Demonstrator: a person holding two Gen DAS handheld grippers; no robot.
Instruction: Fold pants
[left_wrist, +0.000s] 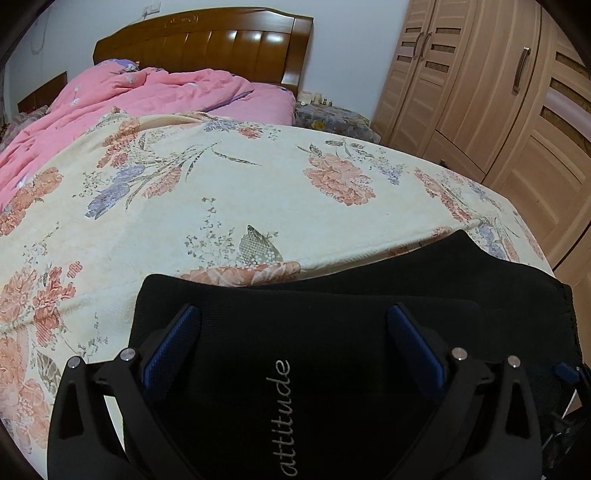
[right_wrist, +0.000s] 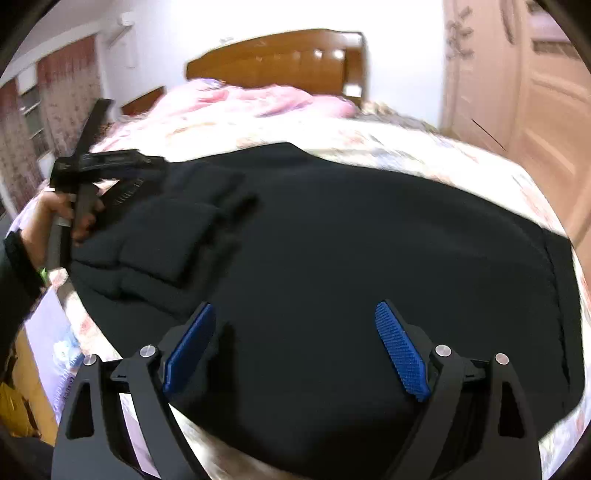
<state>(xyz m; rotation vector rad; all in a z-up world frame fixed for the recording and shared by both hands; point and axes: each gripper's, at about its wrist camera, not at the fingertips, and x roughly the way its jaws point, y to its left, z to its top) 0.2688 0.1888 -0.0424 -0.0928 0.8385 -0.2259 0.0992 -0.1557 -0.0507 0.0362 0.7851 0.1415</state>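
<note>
Black pants (right_wrist: 351, 236) lie spread on the floral bedspread (left_wrist: 221, 192). In the left wrist view the pants (left_wrist: 332, 332) show grey "attitude" lettering and a folded edge at the far side. My left gripper (left_wrist: 293, 314) is open, with its blue pads just over the lettered end of the pants. It also shows in the right wrist view (right_wrist: 110, 162), held by a hand at the pants' left end. My right gripper (right_wrist: 295, 314) is open and empty above the near edge of the pants. The right wrist view is motion-blurred.
A pink quilt (left_wrist: 129, 99) is bunched at the wooden headboard (left_wrist: 207, 40). A light wooden wardrobe (left_wrist: 480, 92) stands to the right of the bed. A small table with bottles (left_wrist: 325, 110) sits beside the headboard. The bed edge drops off at the right.
</note>
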